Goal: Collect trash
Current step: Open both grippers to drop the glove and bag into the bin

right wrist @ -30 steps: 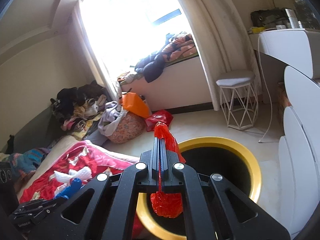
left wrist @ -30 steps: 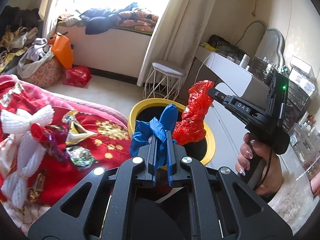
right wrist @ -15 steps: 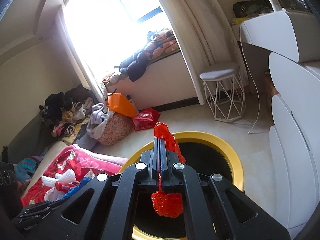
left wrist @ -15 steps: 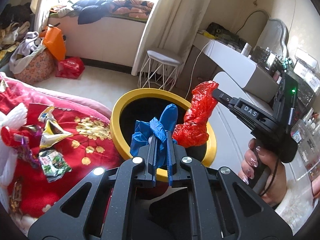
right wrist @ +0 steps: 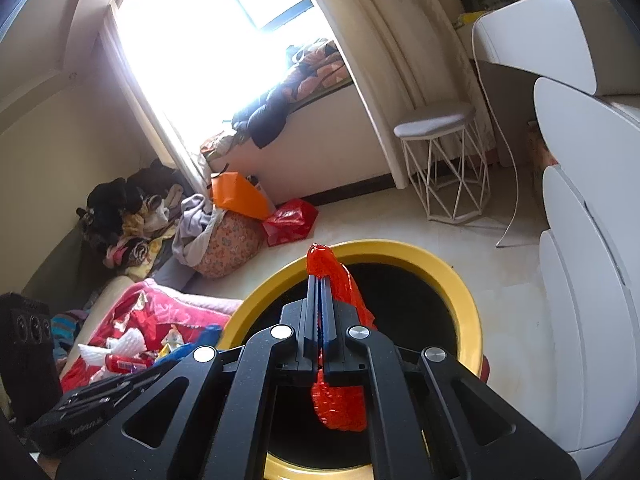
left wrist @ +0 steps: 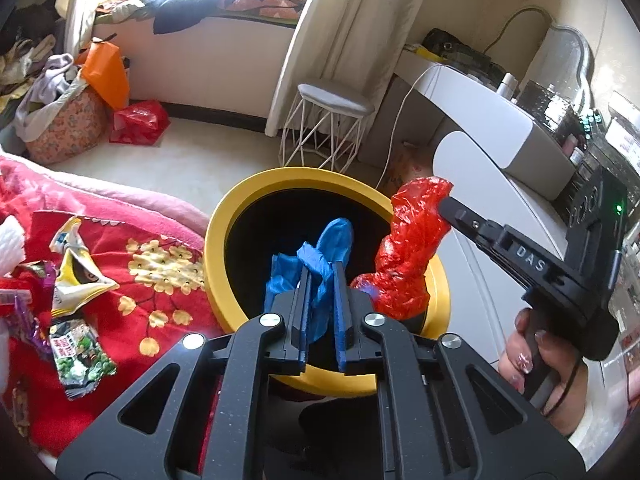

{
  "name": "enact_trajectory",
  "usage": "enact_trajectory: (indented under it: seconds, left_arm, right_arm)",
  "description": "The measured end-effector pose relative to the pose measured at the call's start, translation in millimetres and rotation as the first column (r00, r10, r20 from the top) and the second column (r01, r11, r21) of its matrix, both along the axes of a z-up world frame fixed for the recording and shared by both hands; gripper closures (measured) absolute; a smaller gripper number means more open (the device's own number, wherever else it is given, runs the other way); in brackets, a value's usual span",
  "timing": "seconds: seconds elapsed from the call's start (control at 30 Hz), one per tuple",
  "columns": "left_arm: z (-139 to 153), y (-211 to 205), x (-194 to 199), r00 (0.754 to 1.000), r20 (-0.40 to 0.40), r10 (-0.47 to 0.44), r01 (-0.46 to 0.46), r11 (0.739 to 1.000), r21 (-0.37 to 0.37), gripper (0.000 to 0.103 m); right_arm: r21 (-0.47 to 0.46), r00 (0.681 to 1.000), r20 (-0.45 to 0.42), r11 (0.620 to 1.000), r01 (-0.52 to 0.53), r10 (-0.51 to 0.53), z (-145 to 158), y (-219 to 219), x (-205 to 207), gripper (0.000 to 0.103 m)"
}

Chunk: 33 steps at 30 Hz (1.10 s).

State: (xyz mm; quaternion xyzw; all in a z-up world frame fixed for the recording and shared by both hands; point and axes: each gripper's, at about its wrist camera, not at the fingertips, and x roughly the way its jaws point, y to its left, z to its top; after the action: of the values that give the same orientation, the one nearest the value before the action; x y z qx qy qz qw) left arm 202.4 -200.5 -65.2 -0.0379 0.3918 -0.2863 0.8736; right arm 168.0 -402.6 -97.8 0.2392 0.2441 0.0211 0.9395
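A yellow-rimmed trash bin (left wrist: pixel 216 256) with a black inside stands on the floor beside the bed; it also shows in the right wrist view (right wrist: pixel 460 280). My left gripper (left wrist: pixel 320 276) is shut on a crumpled blue plastic bag (left wrist: pixel 334 238) and holds it over the bin's opening. My right gripper (right wrist: pixel 319 280) is shut on a crumpled red plastic bag (right wrist: pixel 340 404) that hangs over the bin. In the left wrist view the red bag (left wrist: pixel 408 252) hangs at the bin's right rim from the right gripper (left wrist: pixel 444 204).
Snack wrappers (left wrist: pixel 76 332) and white foam netting (right wrist: pixel 128 344) lie on the red blanket (left wrist: pixel 160 264) left of the bin. A white wire stool (left wrist: pixel 332 128), a white dresser (left wrist: pixel 500 148), a red bag (left wrist: pixel 138 122) and a laundry pile (right wrist: pixel 224 236) stand around the floor.
Both grippers have moved forward with their bags, from beside the bed to over the bin's opening. The bin now fills more of both views.
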Motion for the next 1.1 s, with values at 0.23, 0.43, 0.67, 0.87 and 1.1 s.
enact_trajectory:
  seconds: [0.23,0.43,0.67,0.87,1.1]
  left_arm:
    - [5.2,13.8,-4.5,0.998,0.019,0.06,-0.059,0.998,-0.018,0.041]
    - [16.4,33.4,-18.9,0.992,0.061,0.113,-0.112,0.993,-0.031,0.013]
    - [33.3,60.5,-34.7,0.974,0.133,0.182,-0.179,0.983,-0.033,0.011]
    - [42.0,86.4,-45.7,0.953,0.178,0.245,-0.242,0.969,-0.04,0.011]
    - [46.9,115.8,-53.1,0.93,0.192,0.314,-0.308,0.949,-0.058,0.011]
  right_arm:
    - [-0.018,1.0,0.009,1.0,0.016,-0.016,-0.4,2.5,-2.2,0.057]
    - [-0.053,1.0,0.024,0.999,0.011,-0.009,3.4,13.7,-4.1,0.048]
    - [-0.1,0.997,0.062,0.994,-0.034,0.04,14.8,37.5,-9.3,0.039]
    - [-0.133,0.991,0.091,0.987,-0.087,0.099,26.0,63.9,-13.7,0.035]
    - [-0.173,0.976,0.105,0.97,-0.172,0.192,34.2,98.7,-18.1,0.032]
